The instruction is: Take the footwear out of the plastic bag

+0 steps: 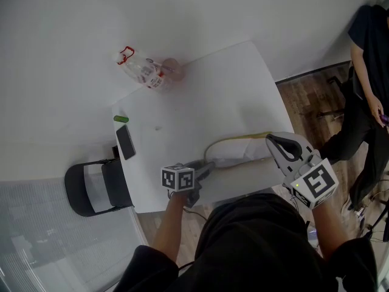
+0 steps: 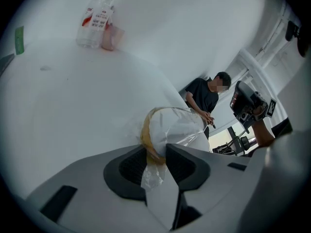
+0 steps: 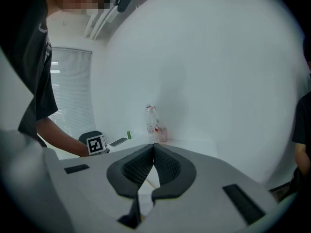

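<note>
A clear plastic bag [image 1: 238, 152] lies near the front edge of the white table [image 1: 206, 96]; inside it I see white footwear with a yellowish rim [image 2: 148, 135]. My left gripper [image 1: 205, 166] is at the bag's left end. In the left gripper view its pads pinch the crumpled film and the rim of the bag [image 2: 177, 127], so the left gripper [image 2: 158, 152] is shut on it. My right gripper [image 1: 271, 140] hovers at the bag's right end. Its jaws meet in the right gripper view, and the right gripper [image 3: 153, 147] holds nothing.
At the table's far left corner stand a plastic bottle [image 1: 144, 72] and a pinkish cup [image 1: 171, 67]. A dark phone [image 1: 126, 142] and a small green item [image 1: 121, 119] lie by the left edge. A chair [image 1: 91, 187] stands left of the table, and a person [image 1: 368, 72] stands at the right.
</note>
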A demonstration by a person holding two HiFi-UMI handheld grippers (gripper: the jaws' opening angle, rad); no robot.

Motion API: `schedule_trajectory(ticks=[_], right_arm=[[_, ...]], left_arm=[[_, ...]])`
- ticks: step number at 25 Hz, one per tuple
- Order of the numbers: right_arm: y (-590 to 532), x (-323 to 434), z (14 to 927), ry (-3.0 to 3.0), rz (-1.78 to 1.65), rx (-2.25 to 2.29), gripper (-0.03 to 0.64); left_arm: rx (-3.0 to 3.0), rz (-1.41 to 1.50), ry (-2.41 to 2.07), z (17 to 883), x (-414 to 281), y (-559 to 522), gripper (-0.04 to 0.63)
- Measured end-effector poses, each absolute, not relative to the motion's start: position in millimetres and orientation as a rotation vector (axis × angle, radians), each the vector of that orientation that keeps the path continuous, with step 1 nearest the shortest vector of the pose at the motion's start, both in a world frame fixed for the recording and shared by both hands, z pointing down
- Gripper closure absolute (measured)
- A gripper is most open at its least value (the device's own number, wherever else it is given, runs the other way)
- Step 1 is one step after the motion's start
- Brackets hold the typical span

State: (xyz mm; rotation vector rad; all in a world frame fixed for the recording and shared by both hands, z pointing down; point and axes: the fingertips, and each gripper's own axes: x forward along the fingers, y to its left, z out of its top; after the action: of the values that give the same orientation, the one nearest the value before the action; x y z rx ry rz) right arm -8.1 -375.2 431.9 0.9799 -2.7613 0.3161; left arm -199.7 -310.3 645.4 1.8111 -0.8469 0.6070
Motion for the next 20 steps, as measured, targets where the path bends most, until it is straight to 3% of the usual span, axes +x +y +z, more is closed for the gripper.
schedule_trajectory(ticks=[1, 5, 9, 18, 19, 20], right_arm=[[-375.0, -6.8, 434.3, -2.758, 0.319, 0.975, 0.6], [-375.4, 3.8, 447.3, -2.724, 0.315, 0.966, 0.6], [-379.2, 32.8, 474.3, -2.63, 0.336, 0.967, 0.6], [-372.7, 67.7, 588.2, -2.281, 0.406, 0.74, 0.597], [-367.8, 65.0, 596.1, -2.279, 0.45, 0.691, 0.583], [-363.5, 62.3, 602.1, -2.283, 0.501, 0.649, 0.506]], left_arm=[[1.815, 0.605, -0.847, 644.2, -197.8, -311.2, 0.464], [1.828, 0.617, -0.864, 643.2, -197.6, -314.2, 0.462], [1.839, 0.646, -0.856, 642.9, -198.4, -311.0, 0.297], [1.887, 0.682, -0.883, 631.7, -208.0, -312.5, 0.231], [1.9, 0.688, -0.886, 628.2, -211.7, -314.1, 0.224], [1.917, 0.693, -0.883, 624.2, -215.5, -315.7, 0.218]])
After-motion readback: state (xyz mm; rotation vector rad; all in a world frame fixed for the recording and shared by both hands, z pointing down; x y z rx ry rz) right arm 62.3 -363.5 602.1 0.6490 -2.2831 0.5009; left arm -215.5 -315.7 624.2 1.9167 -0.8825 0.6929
